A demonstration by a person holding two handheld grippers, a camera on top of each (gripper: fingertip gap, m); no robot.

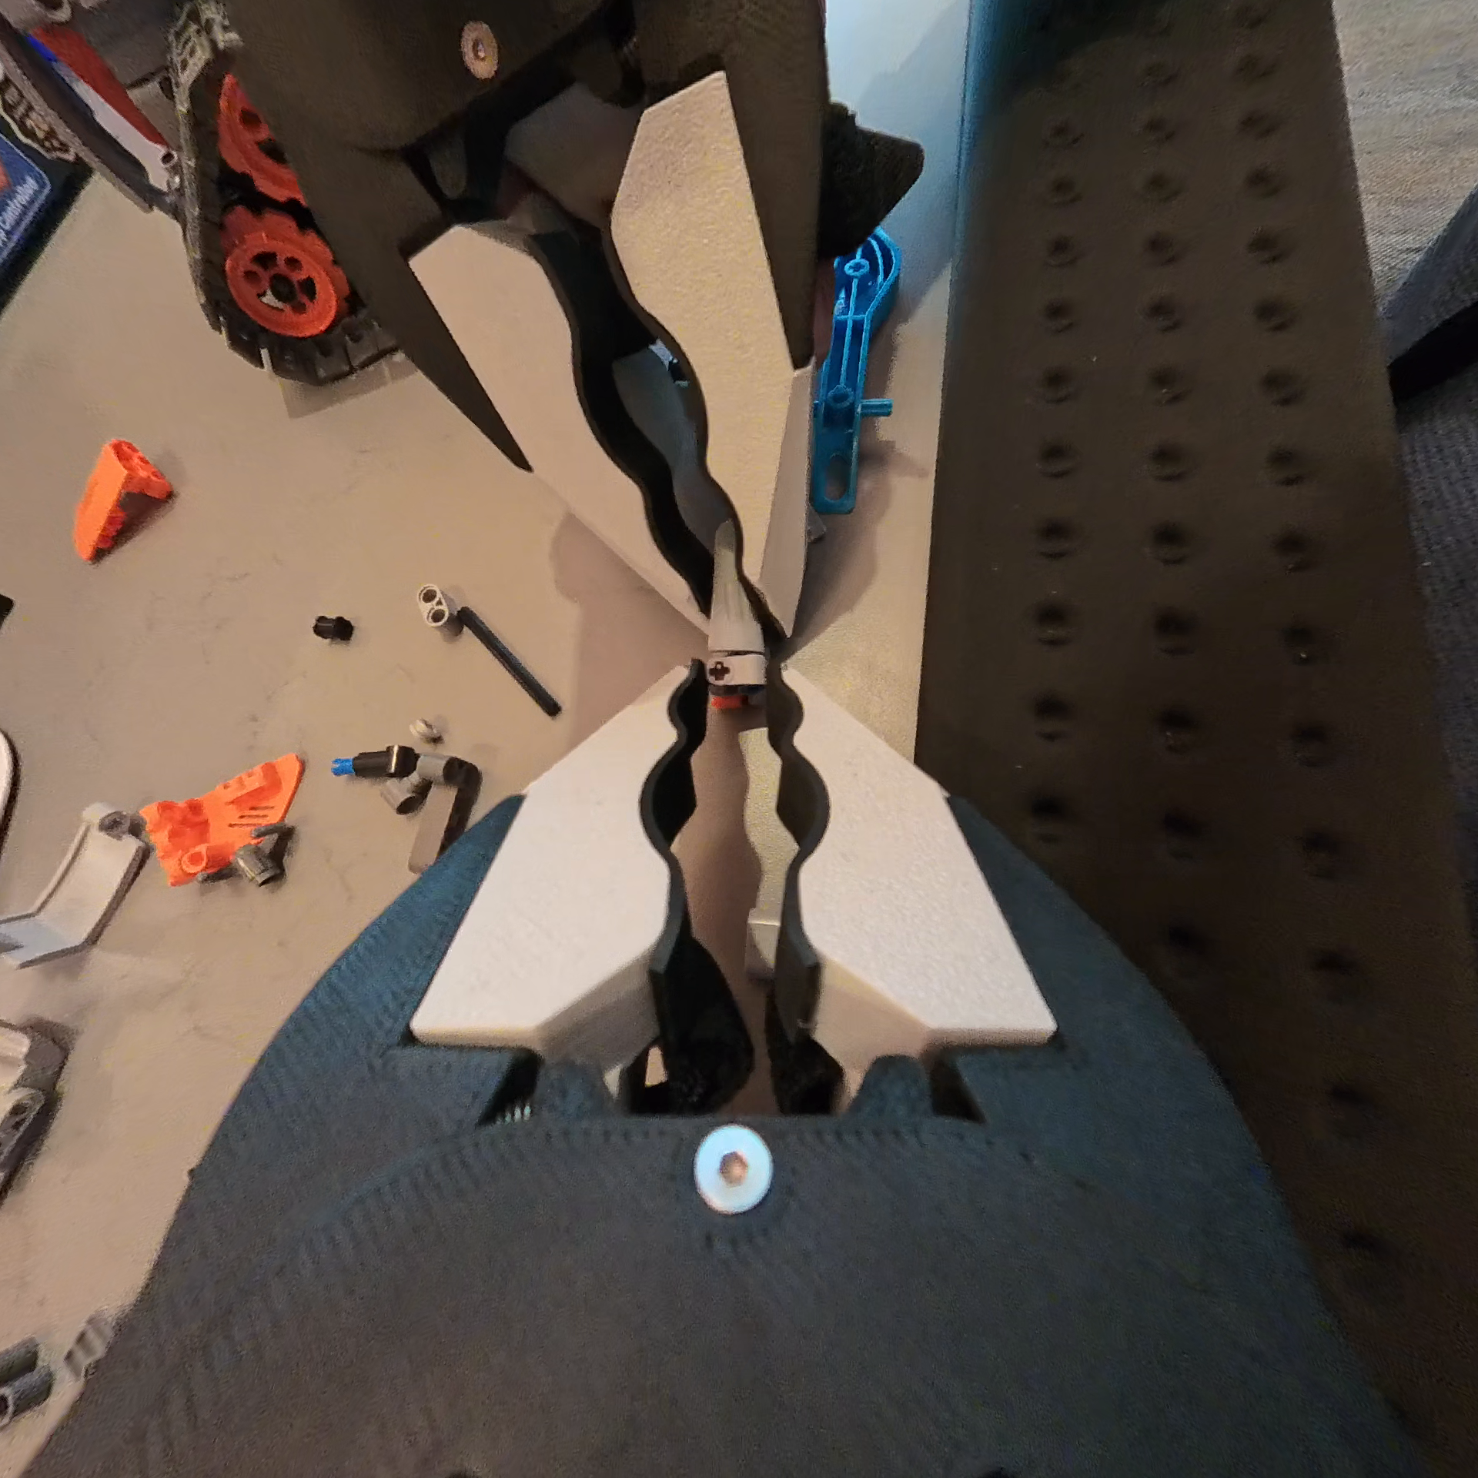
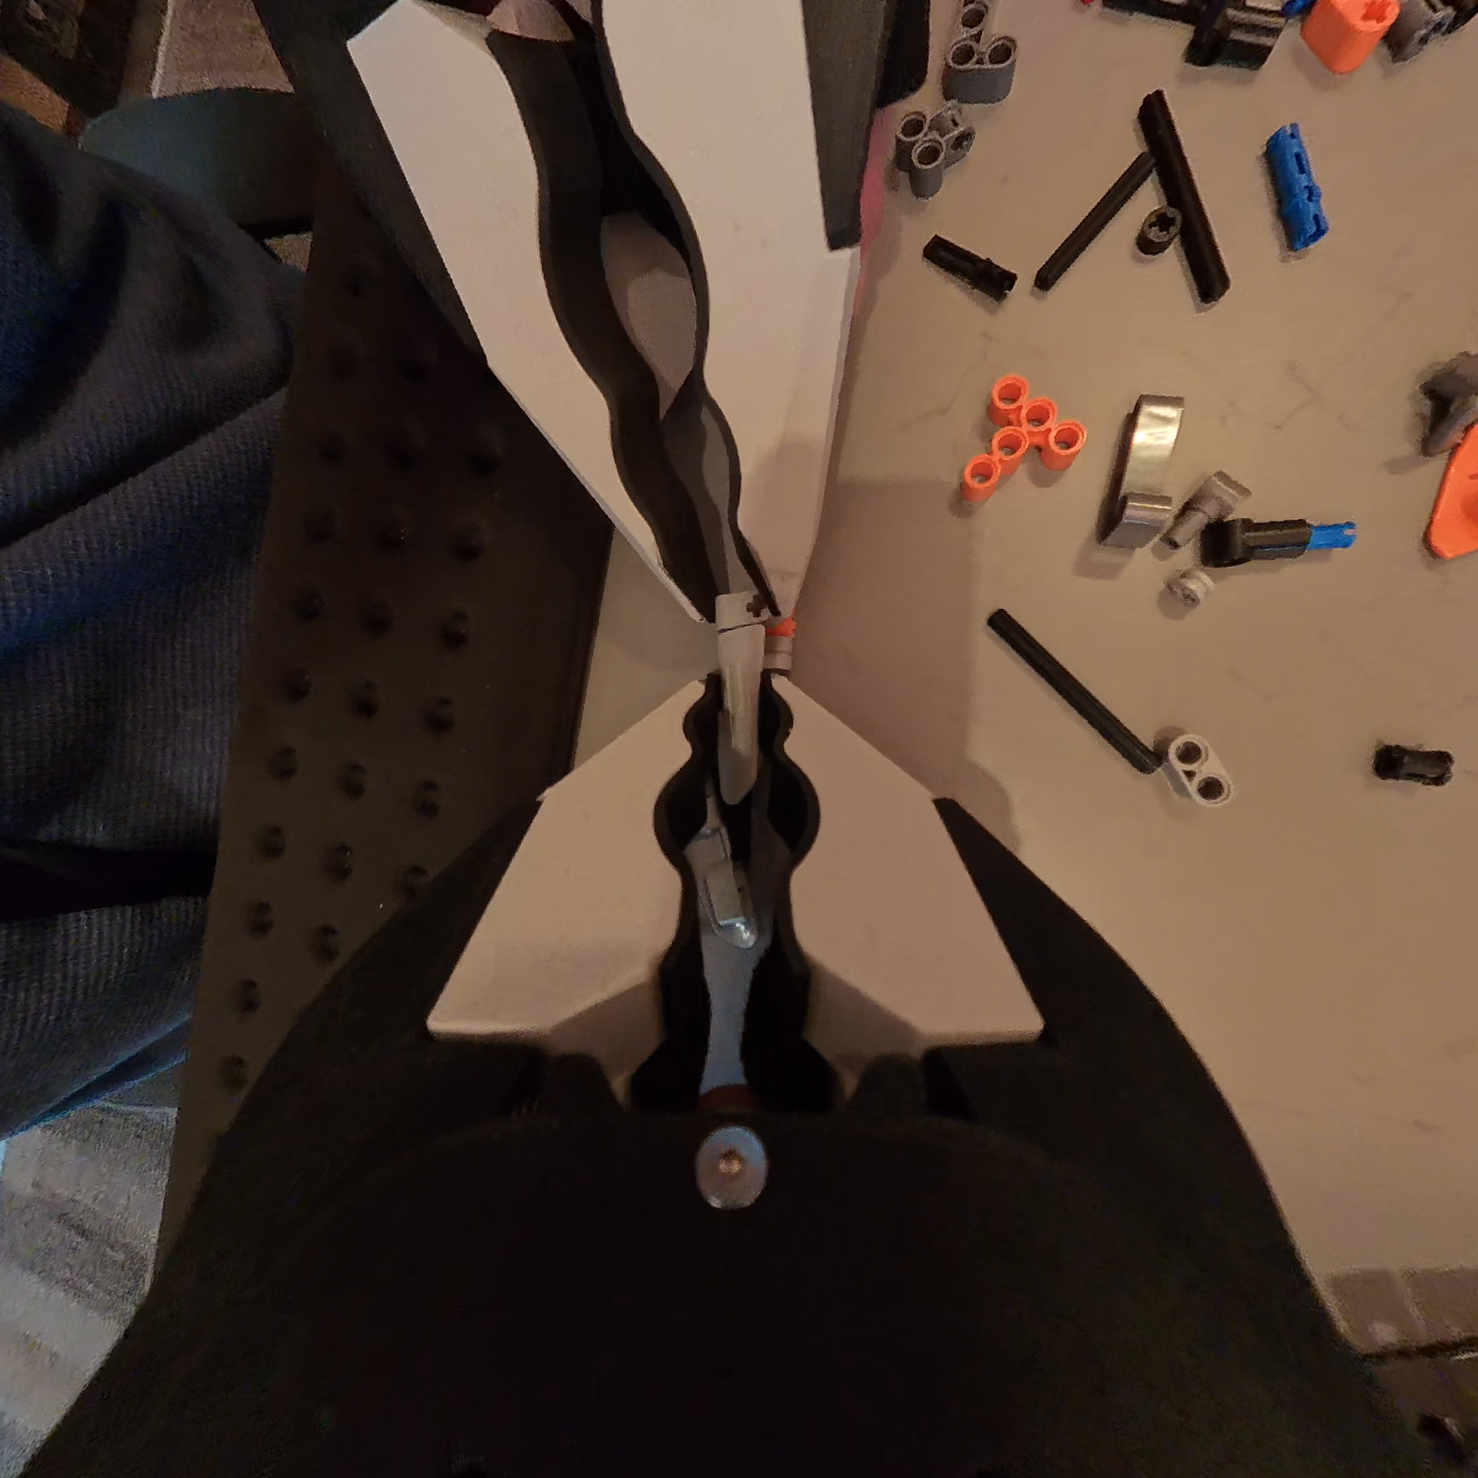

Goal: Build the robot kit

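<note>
Two sets of fingers meet tip to tip above the desk (image 1: 240, 560), each clenched on a small building part. The left gripper (image 1: 734, 673) pinches a short grey-and-black connector (image 1: 724, 672) with a cross-shaped hole and a red stub under it, held at the very ends of its fingers. The right gripper (image 2: 740, 681) clamps a slim grey curved piece (image 2: 736, 720) that runs back between its fingers, with only its collared end poking out past the tips. That end touches the connector; whether the two parts are locked together or only pressed end to end I cannot tell.

Both holds sit far out on the tips, so by my judgement there is little margin. Each part looks apt to pivot or slip if either hand twists, and keeping the two parts in one straight line with even pressure looks like the safest handling.

Beyond the fingers, loose parts lie scattered on the desk. A black axle with a pale two-hole connector (image 1: 512, 656) lies near, to the left in the left wrist view. An orange panel (image 1: 120, 496) and a tracked vehicle with orange wheels (image 1: 276, 280) lie farther off. A blue beam (image 1: 848, 376) rests by the desk's edge, beside a black dimpled panel (image 1: 1160, 560). The right wrist view adds an orange beam of joined rings (image 2: 1024, 436) and dark blue cloth (image 2: 120, 480).
</note>
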